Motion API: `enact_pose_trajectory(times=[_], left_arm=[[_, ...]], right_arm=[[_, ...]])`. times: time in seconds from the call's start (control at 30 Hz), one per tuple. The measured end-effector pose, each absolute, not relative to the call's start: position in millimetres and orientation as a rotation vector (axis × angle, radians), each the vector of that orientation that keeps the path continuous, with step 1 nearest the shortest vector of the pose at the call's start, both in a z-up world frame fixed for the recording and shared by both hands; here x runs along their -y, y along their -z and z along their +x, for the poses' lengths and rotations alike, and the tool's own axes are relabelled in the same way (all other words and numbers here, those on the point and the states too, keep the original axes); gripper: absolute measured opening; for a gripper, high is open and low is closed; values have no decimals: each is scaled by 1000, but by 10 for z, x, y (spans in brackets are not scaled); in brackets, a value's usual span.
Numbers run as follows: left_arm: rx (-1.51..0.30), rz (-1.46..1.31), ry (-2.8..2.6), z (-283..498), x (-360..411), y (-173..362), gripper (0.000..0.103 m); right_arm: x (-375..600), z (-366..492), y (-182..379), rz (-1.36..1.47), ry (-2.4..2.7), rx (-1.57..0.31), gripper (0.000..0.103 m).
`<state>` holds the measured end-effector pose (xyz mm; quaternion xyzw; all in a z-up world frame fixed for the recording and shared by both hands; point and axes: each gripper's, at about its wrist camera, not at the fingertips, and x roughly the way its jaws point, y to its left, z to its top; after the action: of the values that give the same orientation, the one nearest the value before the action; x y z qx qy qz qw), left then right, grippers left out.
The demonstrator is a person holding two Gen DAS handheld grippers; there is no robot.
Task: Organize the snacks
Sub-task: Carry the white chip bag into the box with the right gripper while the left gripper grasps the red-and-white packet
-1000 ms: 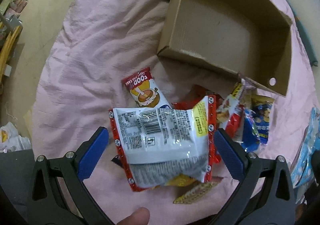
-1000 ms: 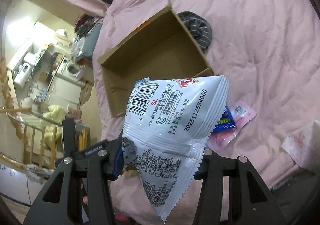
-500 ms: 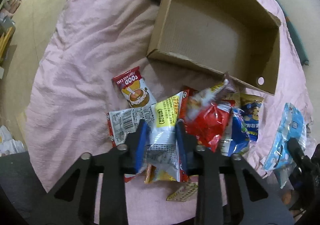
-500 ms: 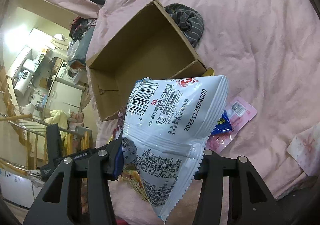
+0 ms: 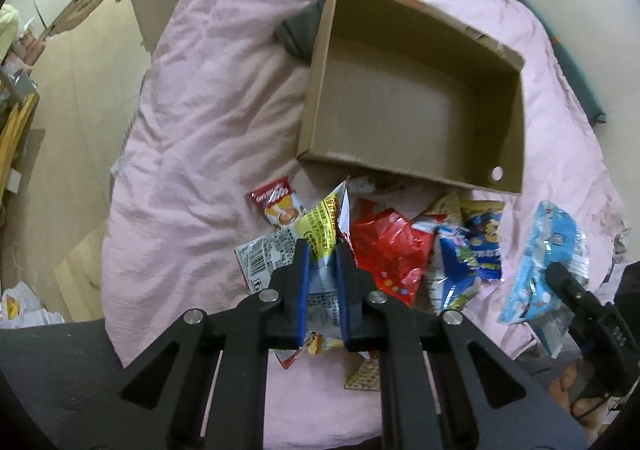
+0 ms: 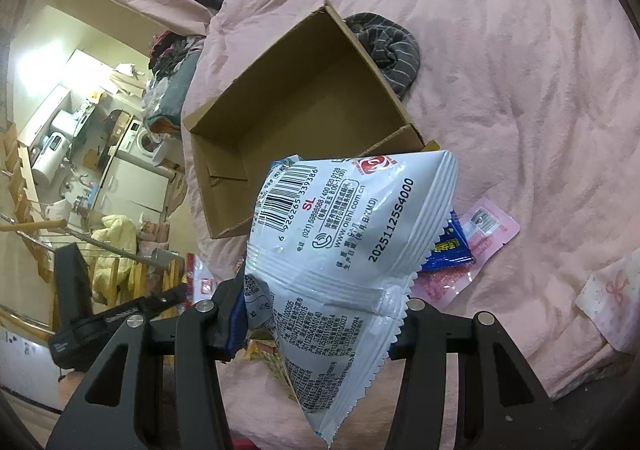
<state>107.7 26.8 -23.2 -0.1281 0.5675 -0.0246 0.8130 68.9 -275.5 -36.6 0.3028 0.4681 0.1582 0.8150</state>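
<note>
On the pink bed (image 5: 192, 137), the left gripper (image 5: 322, 274) has its jaws nearly closed, pinching a yellow-and-white snack packet (image 5: 324, 228) in the snack pile (image 5: 404, 250). Behind stands the cardboard box (image 5: 400, 105), nothing visible inside. A striped cloth (image 6: 386, 49) lies against its far corner. The right gripper (image 6: 320, 314) clamps a white snack bag (image 6: 348, 246), which hides its fingertips.

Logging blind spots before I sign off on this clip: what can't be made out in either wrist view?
- Right wrist view: the white snack bag held in the right gripper hides its right fingertip and part of the cardboard box front.
- Left wrist view: the left gripper covers the middle of the yellow-and-white packet; its front face is unseen.
- Left wrist view: the snack pile overlaps itself, so a count is uncertain.
- Both views: small print is unreadable.
</note>
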Motion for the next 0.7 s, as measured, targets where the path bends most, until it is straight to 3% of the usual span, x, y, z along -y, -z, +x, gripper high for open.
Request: enact_pose_trajectory(times=[0.4, 0.7], left_arm=[[-1000, -160, 143, 1439, 45, -588, 9], [-977, -97, 137, 2083, 214, -485, 9]], right_arm=[[2690, 980, -83, 545, -386, -911, 52], [2540, 1641, -43, 493, -399, -914, 52]])
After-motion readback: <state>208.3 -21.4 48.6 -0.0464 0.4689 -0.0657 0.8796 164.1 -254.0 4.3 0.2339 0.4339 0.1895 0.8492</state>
